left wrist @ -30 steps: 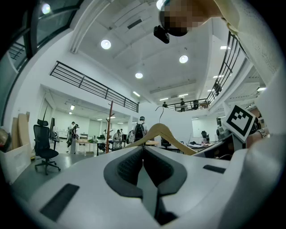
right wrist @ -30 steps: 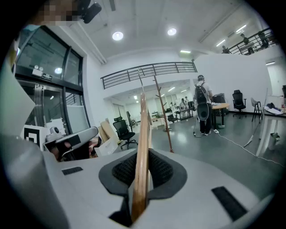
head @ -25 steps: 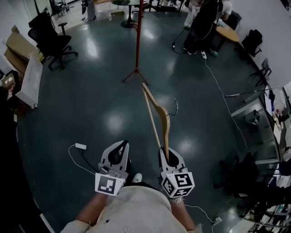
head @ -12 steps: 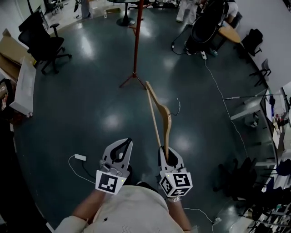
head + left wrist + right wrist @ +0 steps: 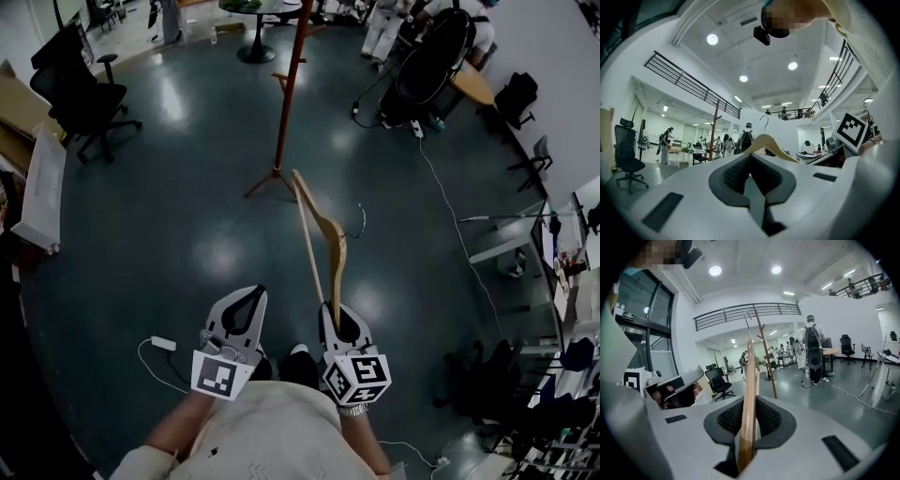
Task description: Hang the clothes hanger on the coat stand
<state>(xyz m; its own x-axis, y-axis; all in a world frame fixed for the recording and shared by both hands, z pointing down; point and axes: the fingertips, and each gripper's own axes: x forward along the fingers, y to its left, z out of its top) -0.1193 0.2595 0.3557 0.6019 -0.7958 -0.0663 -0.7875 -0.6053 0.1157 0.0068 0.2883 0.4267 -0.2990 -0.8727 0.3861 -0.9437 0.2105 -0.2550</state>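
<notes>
**Item 1. Right gripper (image 5: 335, 314).** My jaws are clamped on the near end of the wooden hanger (image 5: 323, 239), with the wood pinched edge-on between the pads. From the grip the hanger reaches away towards the far side, leaning slightly left. Its wire hook (image 5: 360, 217) sticks out to the right.

**Item 2. Left gripper (image 5: 251, 298).** My jaws are closed together with nothing between them. I carry it just left of the right gripper, and it is free.

**Item 3. Coat stand (image 5: 289, 94).** It is a red pole, far and a little left of the hanger's tip, well apart from it. A peg (image 5: 278, 80) juts from its left side. Its splayed feet (image 5: 267, 180) rest on the dark floor.

**Item 4. White cable (image 5: 450, 202).** It trails across the floor to the right of my path.

**Hazards, as I judge them:**
- I hold the hanger by one end only, so it works as a long lever. A knock of the hook against a peg may swing the wood in my pads or pull it loose.
- The hook faces right, away from the stand. Unless I turn my wrist, the wooden arm may meet the pole first and the hook would catch nothing.
- The stand looks slender on narrow feet. A push from the hanger could rock it or shift it.
- The stand's feet, and the cable if I drift right, could trip me as I close in.
- I cannot tell from here which peg lies within reach, so I may misjudge the height.
</notes>
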